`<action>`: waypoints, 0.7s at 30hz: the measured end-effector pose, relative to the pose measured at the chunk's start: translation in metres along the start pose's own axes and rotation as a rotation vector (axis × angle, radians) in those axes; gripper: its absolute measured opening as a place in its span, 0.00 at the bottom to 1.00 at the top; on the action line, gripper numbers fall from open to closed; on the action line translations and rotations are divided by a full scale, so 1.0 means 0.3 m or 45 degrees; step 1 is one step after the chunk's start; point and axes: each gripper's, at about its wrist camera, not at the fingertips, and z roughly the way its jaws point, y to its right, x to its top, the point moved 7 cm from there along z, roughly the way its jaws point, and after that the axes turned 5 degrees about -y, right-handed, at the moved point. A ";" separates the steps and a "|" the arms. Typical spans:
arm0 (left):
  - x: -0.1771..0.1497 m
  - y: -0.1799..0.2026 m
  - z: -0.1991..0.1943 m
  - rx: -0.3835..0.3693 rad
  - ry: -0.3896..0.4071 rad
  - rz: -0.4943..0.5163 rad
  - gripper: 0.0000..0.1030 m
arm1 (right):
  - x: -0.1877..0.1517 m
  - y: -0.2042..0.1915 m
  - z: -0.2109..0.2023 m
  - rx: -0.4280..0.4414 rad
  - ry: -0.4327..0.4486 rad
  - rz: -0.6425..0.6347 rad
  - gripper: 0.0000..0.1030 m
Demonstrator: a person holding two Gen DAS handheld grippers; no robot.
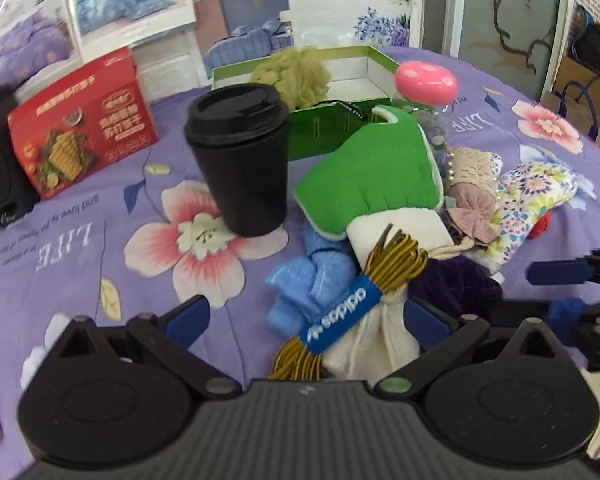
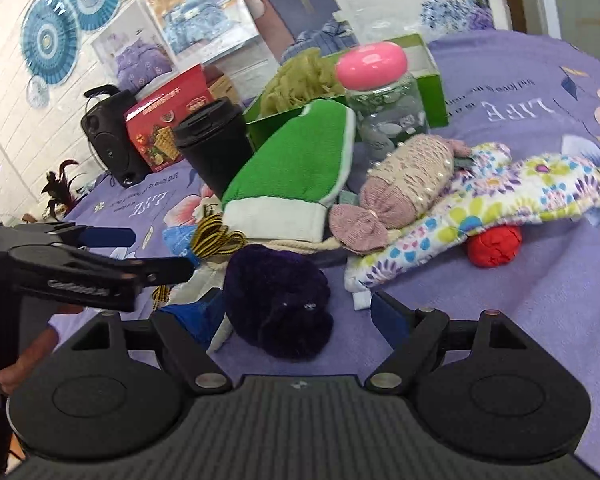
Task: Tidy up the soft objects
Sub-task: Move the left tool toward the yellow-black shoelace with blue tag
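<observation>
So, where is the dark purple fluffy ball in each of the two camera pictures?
Left wrist view: the dark purple fluffy ball is low and right of centre, partly hidden behind the left gripper's right finger.
Right wrist view: the ball is near the centre, low, between the fingers of the open right gripper.
Shared landmark: the green mitt lies behind it in both views.

Cup [image 1: 240,156] left of mitt [image 1: 370,176]
</observation>
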 end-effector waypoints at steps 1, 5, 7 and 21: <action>0.009 0.002 0.023 0.036 -0.011 0.015 1.00 | -0.004 0.009 -0.003 0.002 -0.004 0.019 0.65; 0.012 -0.051 0.038 0.147 -0.010 0.004 1.00 | -0.004 0.020 -0.013 -0.003 -0.006 0.039 0.65; -0.010 -0.112 0.011 0.233 -0.001 -0.028 1.00 | 0.002 0.018 -0.012 -0.002 -0.002 0.035 0.65; -0.099 -0.235 -0.061 0.134 -0.025 -0.195 1.00 | -0.004 -0.028 0.027 0.016 -0.059 -0.005 0.65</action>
